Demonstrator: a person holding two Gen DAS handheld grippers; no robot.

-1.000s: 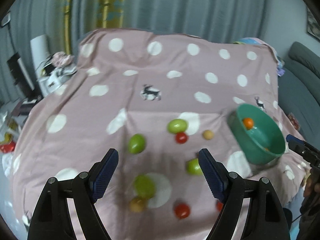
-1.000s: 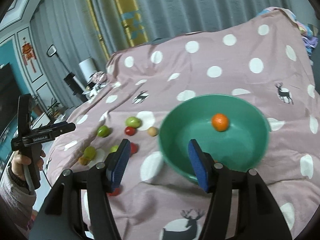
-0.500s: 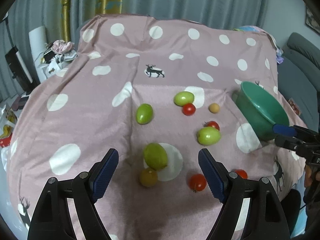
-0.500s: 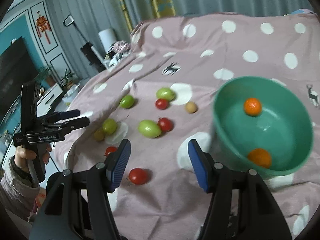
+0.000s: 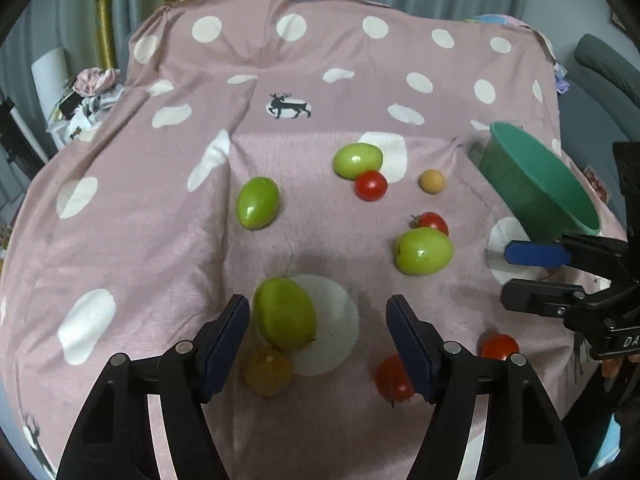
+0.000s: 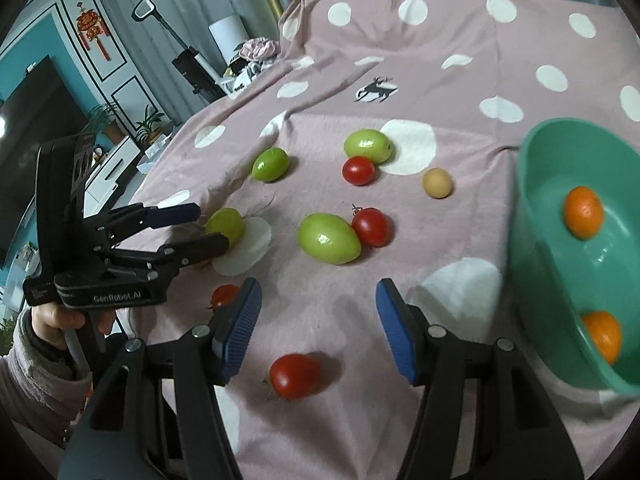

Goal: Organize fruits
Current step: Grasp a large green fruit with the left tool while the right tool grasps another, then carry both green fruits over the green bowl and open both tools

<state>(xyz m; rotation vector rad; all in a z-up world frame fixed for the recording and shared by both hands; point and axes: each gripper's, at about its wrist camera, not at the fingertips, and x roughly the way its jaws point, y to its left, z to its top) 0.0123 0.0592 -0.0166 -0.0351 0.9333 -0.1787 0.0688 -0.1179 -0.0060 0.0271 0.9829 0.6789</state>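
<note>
Green fruits, red tomatoes and small tan fruits lie scattered on a pink dotted cloth. My left gripper is open, with a green fruit just inside its left finger and a yellowish fruit below it. It also shows in the right wrist view, its fingers around that green fruit. My right gripper is open and empty above a red tomato. A green bowl at right holds two oranges.
The bowl stands at the cloth's right edge in the left wrist view. More green fruits and tomatoes lie mid-cloth. A sofa is at right, clutter and a TV cabinet at left.
Both grippers have dropped closer to the cloth. The left one has moved in around the near green fruit. The right one has swung left, away from the bowl, over the tomatoes.
</note>
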